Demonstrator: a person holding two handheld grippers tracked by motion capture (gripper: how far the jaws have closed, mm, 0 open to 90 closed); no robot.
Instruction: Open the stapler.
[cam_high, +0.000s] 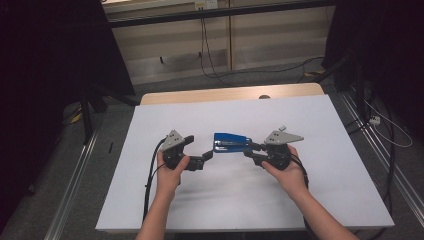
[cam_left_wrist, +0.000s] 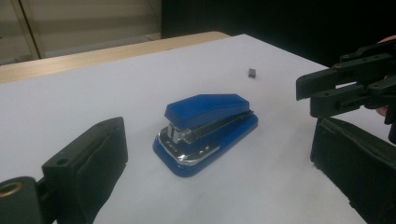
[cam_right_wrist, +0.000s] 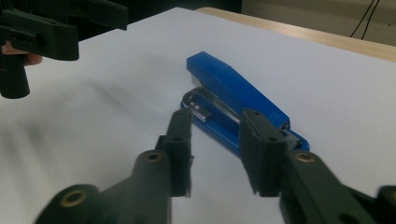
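Overhead, a white table (cam_high: 325, 165) bears a blue stapler (cam_high: 231, 142); left tool (cam_high: 200, 152) released; right tool (cam_high: 252, 150) unclenched beside it.

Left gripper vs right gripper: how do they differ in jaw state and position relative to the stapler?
The left gripper has its jaws spread wide; the right gripper has its jaws drawn much closer together. The left gripper sits apart from the blue stapler, facing its metal mouth end; the right gripper is at the stapler's rear end, jaws partly overlapping it in the right gripper view, and contact is unclear. Both are hand-held, black-jawed, low over the white table.
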